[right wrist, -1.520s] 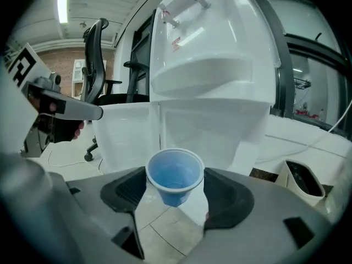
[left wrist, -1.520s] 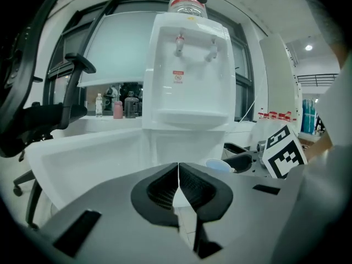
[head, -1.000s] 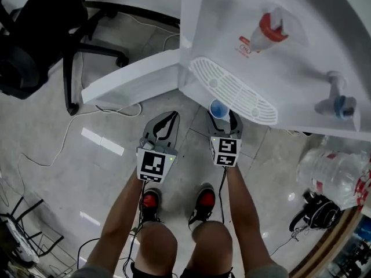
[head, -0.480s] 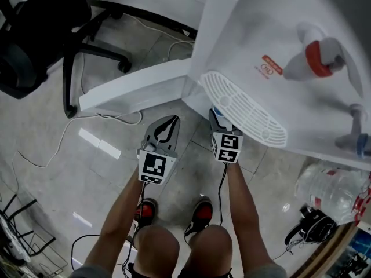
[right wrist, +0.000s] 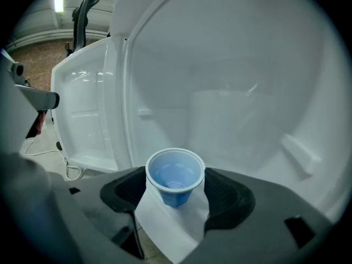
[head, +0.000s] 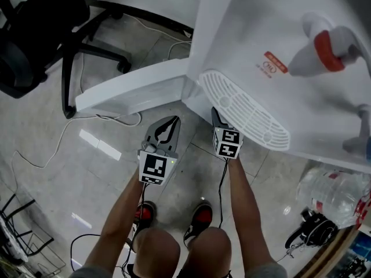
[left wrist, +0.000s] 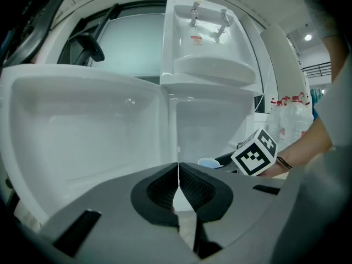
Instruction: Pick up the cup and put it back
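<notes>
A small blue cup (right wrist: 175, 175) stands upright between the pads of my right gripper (right wrist: 176, 190), which is shut on it. The cup is inside the white lower cabinet (right wrist: 236, 92) of a water dispenser (head: 261, 33). In the head view the right gripper (head: 218, 120) reaches under the drip grille (head: 243, 112), which hides its tips and the cup. The left gripper view shows the cup (left wrist: 209, 163) low beside the right gripper's marker cube (left wrist: 254, 153). My left gripper (head: 167, 124) hangs in front of the open cabinet door (head: 133, 88), shut and empty (left wrist: 177, 187).
The cabinet door swings out to the left. A red tap (head: 327, 42) sticks out above the grille. A black office chair (head: 35, 33) stands at the far left, a large water bottle (head: 333, 184) and a black bag (head: 310, 233) at the right. Cables (head: 40, 155) trail over the floor.
My right gripper has pushed forward with the cup, going under the drip grille into the cabinet; the cup has dropped out of the head view. The left gripper has barely moved.
</notes>
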`<state>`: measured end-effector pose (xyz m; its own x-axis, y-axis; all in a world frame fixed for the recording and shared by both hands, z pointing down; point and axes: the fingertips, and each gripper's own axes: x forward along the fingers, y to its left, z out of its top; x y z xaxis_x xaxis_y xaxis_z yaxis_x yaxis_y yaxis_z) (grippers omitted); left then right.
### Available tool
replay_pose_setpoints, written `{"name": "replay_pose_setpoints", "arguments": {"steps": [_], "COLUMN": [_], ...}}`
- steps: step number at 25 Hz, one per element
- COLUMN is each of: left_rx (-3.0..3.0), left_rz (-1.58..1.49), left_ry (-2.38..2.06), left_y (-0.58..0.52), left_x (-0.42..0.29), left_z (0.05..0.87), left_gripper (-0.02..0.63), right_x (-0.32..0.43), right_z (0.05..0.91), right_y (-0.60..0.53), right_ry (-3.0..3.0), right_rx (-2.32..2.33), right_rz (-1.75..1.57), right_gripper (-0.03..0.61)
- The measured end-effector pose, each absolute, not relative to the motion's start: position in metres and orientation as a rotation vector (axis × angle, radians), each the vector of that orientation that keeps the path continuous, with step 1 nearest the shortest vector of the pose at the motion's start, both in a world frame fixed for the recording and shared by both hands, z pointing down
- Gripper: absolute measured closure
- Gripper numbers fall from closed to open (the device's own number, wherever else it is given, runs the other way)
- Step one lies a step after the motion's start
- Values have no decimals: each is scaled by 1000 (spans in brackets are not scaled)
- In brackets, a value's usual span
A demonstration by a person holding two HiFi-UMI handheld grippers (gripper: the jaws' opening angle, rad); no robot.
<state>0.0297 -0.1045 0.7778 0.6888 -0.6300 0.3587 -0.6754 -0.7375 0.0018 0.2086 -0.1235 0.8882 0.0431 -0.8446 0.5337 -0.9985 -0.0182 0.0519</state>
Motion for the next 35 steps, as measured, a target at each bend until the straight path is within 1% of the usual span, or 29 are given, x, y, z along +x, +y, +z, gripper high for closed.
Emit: {"name": "replay_pose_setpoints", "arguments": {"steps": [10,14,20,28,29,31,35], "left_rx": [2761,2763,2760,2776,2776,2774,2766], "left_rz": [514,508,509,512,515,525,540], "left_ry": [-1075,-1082,-1075,-1037,-1033,-1027,-1015], "left_y": [-101,-102,-98,-81,-78,-71,-55], "left_x": [24,22,20,15,13,8,2], "left_z": [781,776,763,719,712,699,667], "left_gripper": [588,588,588,588,588,588,588], "right_x": [212,211,207,187,183,176,165], "right_z": [901,898,880,836,830,816,781], "right_y": [-119,-116,-109,-82,-77,-67,-45], "right_ry": [-1840,-1838,-1841,-1871,-1875,-1881,-1883], "right_rx": [1932,1939,1951,1963,1963,1961,1958], "right_rz": [537,532,533,535,541,545,546], "right_gripper": [244,232,230,233,238,276,318]}}
